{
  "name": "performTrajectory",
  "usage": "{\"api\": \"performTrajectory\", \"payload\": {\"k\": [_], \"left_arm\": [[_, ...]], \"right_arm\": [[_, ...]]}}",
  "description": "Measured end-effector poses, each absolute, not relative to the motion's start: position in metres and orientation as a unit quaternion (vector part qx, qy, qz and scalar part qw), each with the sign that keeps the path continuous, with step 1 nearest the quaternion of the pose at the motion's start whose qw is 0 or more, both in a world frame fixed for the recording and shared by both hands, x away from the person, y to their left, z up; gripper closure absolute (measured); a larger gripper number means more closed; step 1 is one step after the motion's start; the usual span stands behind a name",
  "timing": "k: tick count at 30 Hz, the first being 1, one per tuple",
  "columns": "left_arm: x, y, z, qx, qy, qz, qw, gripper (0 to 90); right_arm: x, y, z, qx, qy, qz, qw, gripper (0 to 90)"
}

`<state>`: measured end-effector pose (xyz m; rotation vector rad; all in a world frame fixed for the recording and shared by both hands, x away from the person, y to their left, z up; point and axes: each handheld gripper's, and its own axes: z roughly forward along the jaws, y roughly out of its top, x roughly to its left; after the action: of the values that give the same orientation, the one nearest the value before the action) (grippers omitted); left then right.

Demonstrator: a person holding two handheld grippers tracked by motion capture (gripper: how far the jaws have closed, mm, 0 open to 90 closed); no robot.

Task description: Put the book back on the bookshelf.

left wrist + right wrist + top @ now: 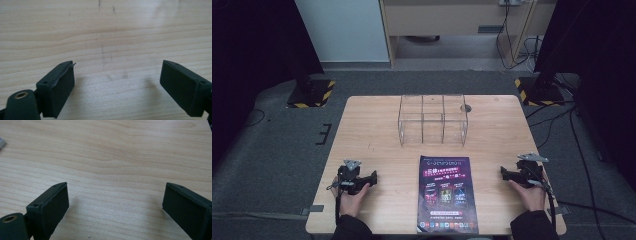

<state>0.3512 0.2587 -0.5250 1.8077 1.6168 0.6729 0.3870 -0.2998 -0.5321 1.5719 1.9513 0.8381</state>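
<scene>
A dark purple magazine point(447, 194) lies flat at the front middle of the wooden table point(372, 125). Behind it stands a clear acrylic organizer point(432, 120) with open compartments. My left gripper point(373, 178) rests on the table at the front left, a hand around it, jaws pointing toward the magazine. In the left gripper view its jaws stand wide apart point(117, 75) over bare wood. My right gripper point(502, 173) rests at the front right, also pointing inward. Its jaws are wide apart point(116, 195) with nothing between them.
A round cable hole point(466, 108) is in the tabletop near the organizer's right corner. Two stands with yellow-black striped bases point(311, 93) point(539, 91) sit on the carpet behind the table. Cables point(572, 150) trail on the floor at the right.
</scene>
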Motion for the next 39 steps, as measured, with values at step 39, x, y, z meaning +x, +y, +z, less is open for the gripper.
{"api": "performTrajectory", "payload": {"k": [39], "left_arm": [[0.332,0.218,-0.483,0.686,0.56,0.252,0.39,16.9]], "right_arm": [[0.364,-0.26,-0.479,0.514,0.71,0.42,0.235,6.7]]}}
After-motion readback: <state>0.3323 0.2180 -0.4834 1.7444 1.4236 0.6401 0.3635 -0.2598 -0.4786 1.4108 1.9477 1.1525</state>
